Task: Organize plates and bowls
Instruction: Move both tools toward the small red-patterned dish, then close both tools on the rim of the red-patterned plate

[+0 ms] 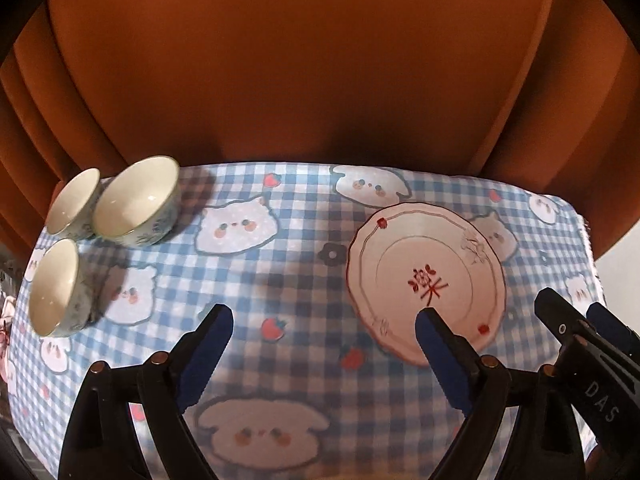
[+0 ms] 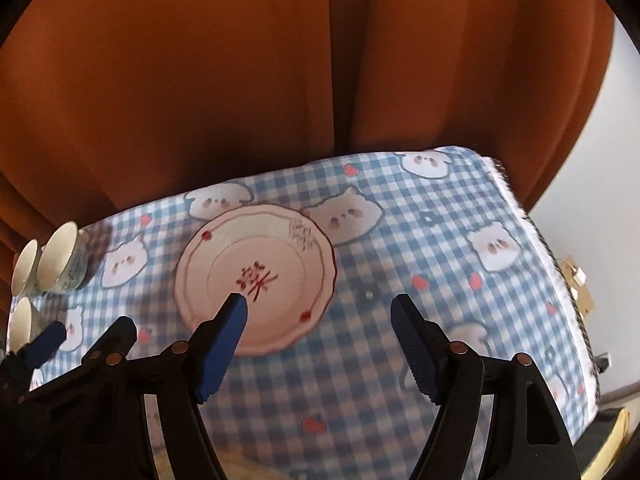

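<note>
Plate (image 2: 256,276) lies flat just beyond the open right hand-held gripper (image 2: 320,312).

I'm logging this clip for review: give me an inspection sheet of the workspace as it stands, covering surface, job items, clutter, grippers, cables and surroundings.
Surface: table under a blue checked tablecloth with cartoon animals and strawberries.
Job's things: one plate with a red character, lying flat right of centre; three bowls upright, clustered at the far left, all looking empty.
Clutter: nothing seen on the cloth.
Grippers: left gripper open, above the cloth, nothing between its fingers; right gripper open, near the plate's right side, holding nothing.
Cables: nothing seen.
Surroundings: orange curtain behind the table; pale wall at the right; small items beyond the right edge, too unclear to name.
</note>
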